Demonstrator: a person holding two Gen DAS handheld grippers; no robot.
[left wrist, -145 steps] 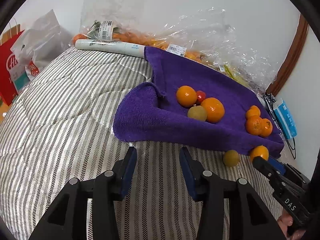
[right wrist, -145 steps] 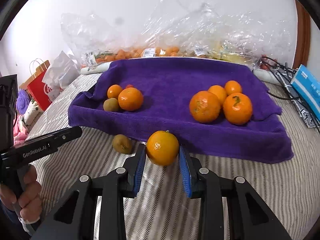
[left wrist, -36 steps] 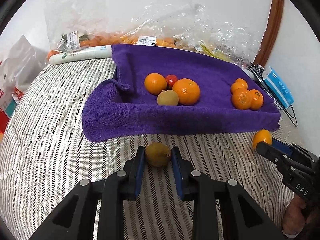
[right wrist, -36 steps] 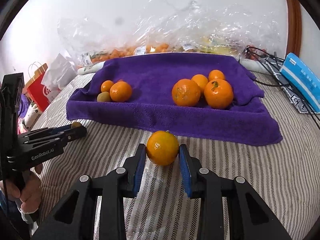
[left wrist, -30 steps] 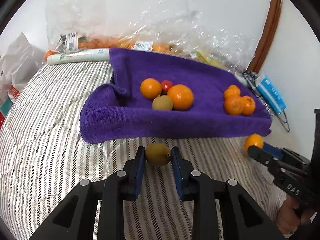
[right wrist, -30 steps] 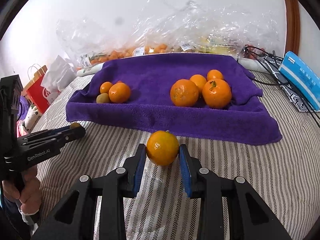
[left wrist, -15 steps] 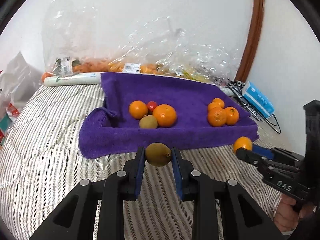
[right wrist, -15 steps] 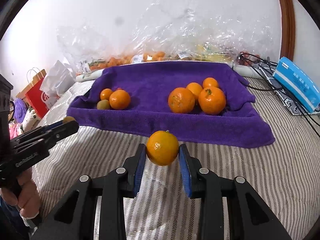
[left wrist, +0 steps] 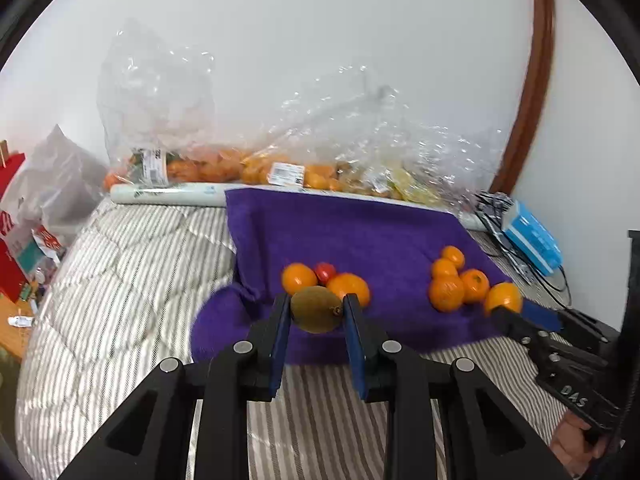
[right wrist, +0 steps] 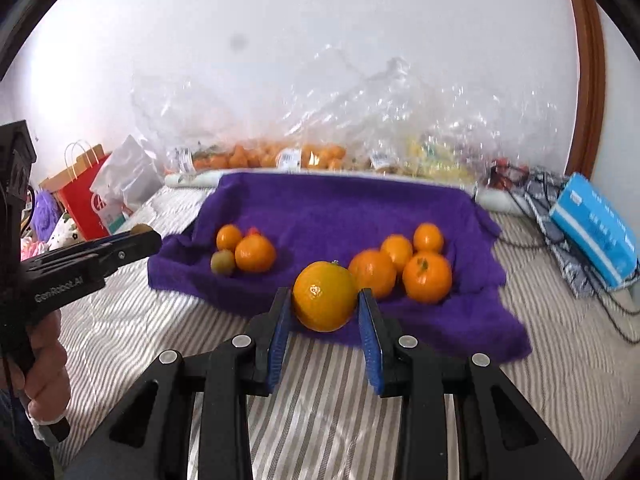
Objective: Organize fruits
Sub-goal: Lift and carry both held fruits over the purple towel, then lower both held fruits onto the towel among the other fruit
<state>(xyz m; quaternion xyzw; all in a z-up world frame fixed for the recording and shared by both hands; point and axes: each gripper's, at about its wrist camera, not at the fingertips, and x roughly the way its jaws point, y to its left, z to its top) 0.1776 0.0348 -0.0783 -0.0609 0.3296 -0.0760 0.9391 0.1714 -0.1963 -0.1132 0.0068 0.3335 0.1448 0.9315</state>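
The left gripper (left wrist: 316, 312) is clamping a kiwi (left wrist: 316, 309) between its blue pads, jaws closed tight on the fruit. The right gripper (right wrist: 325, 312) is clamping an orange (right wrist: 325, 297) in the same way, jaws pressing on both sides of it.

Compared with one second ago, both grippers are sitting higher above the striped bed cover (left wrist: 132, 264). At that time each fruit was showing against the stripes in front of the near edge of the purple towel (left wrist: 360, 232); now each held fruit is showing against the towel itself. The grip on either fruit is unchanged.

On the towel, the fruit is lying where it was. Toward the left edge, two oranges (right wrist: 255, 255), a second kiwi (right wrist: 223, 262) and a small red fruit (left wrist: 325, 271) are lying together in a group. Toward the right edge, four oranges (right wrist: 427, 277) are lying together in a second group. Along the far edge of the bed, clear plastic bags (left wrist: 328, 160) of fruit are leaning against the wall.
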